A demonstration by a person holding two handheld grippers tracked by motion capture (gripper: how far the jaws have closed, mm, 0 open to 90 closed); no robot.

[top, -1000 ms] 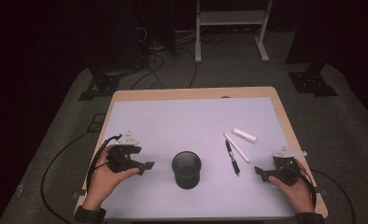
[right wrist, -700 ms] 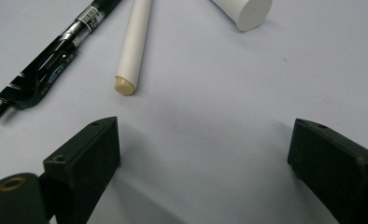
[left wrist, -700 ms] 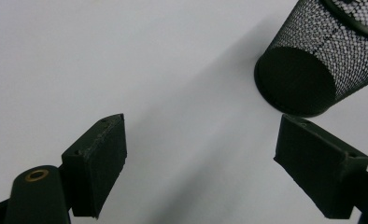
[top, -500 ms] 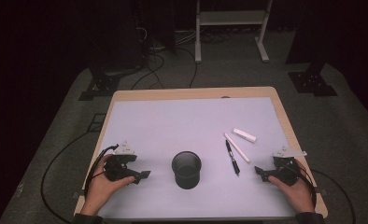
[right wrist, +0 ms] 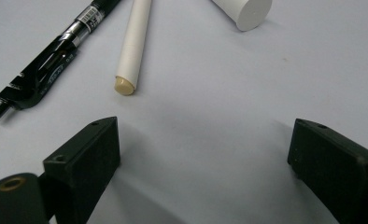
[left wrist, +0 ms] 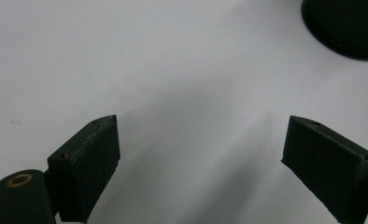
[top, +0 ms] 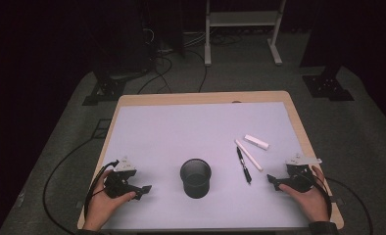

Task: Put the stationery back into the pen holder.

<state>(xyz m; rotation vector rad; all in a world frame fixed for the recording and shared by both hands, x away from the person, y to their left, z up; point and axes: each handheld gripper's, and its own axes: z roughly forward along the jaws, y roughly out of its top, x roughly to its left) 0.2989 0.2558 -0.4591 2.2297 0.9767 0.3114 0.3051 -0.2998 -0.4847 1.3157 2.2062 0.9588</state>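
A black mesh cup [top: 196, 177] stands upright at the middle of the white-covered table [top: 201, 98], near the front. My left gripper [top: 143, 191] sits low by the front left, pointing right toward the cup [left wrist: 345, 28]. Its jaws have just been opening and stand open [left wrist: 201, 140] with nothing between them. To the right of the cup lie a black pen [top: 243, 165], a long white stick [top: 249, 155] and a short white cylinder [top: 256, 142]. My right gripper [top: 272, 181] is open [right wrist: 203, 144], empty, just short of the pen [right wrist: 46, 70], stick [right wrist: 134, 46] and cylinder [right wrist: 245, 11].
Bare white sheet covers the back half of the table. Cables trail off both front corners. On the dark floor behind stand a white metal stand [top: 240, 19] and black tripod feet [top: 103, 90].
My left hand has sunk toward the table and drawn back to the front left, away from the cup. The right hand has kept still.
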